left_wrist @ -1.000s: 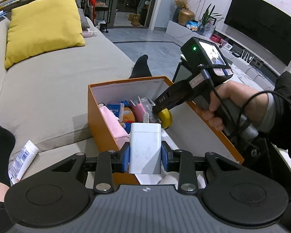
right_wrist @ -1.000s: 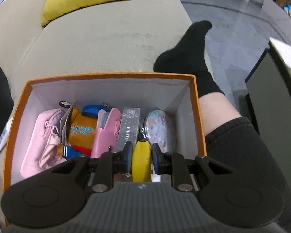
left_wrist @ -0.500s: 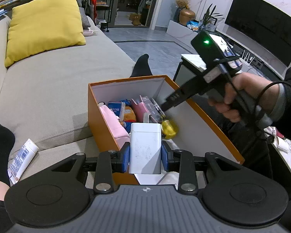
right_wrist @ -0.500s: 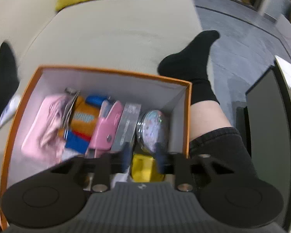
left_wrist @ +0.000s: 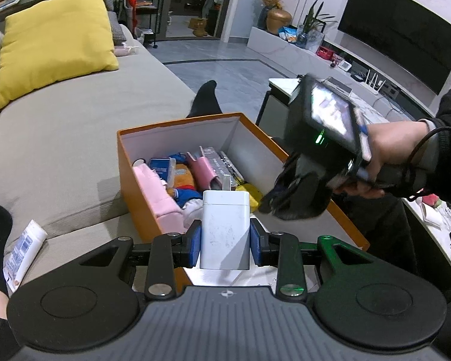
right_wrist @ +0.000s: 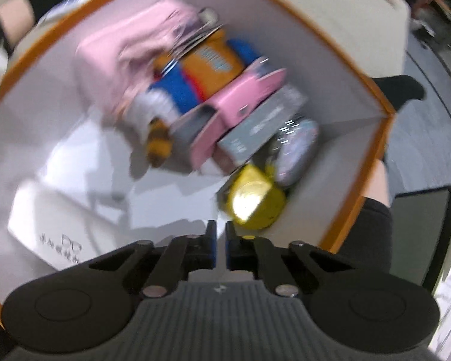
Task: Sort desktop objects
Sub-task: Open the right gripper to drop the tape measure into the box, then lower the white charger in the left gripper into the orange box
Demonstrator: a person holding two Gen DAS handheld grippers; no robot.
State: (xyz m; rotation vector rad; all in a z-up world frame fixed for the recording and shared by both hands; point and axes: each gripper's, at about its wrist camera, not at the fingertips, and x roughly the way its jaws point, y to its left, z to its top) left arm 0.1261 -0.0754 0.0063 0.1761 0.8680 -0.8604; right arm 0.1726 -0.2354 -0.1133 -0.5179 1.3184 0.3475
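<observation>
Left wrist view: the left gripper (left_wrist: 225, 242) has its jaws partway apart, the blue pads pressed on either side of a white rectangular box (left_wrist: 225, 228). The box stands upright between them, long axis vertical, lid end up, just in front of the near end of the orange box (left_wrist: 129, 180) that sits on the beige sofa (left_wrist: 60, 138). Above the orange box's right wall a hand (left_wrist: 388, 156) holds the right gripper (left_wrist: 273, 201), pointing steeply down into the box; motion blur hides its jaws here. A yellow object (left_wrist: 252, 191) lies on the box floor just behind the white box.

Right wrist view: the right gripper (right_wrist: 221, 245) has its jaws nearly together, only a thin slit between the pads and nothing in it. The yellow object (right_wrist: 255, 201) lies free on the white floor just beyond the tips, near the right wall of the orange box (right_wrist: 360, 186). It is blurred, so its long axis cannot be told. Beside it lie a pink case (right_wrist: 237, 102) and a grey box (right_wrist: 261, 126), long axes running diagonally.
</observation>
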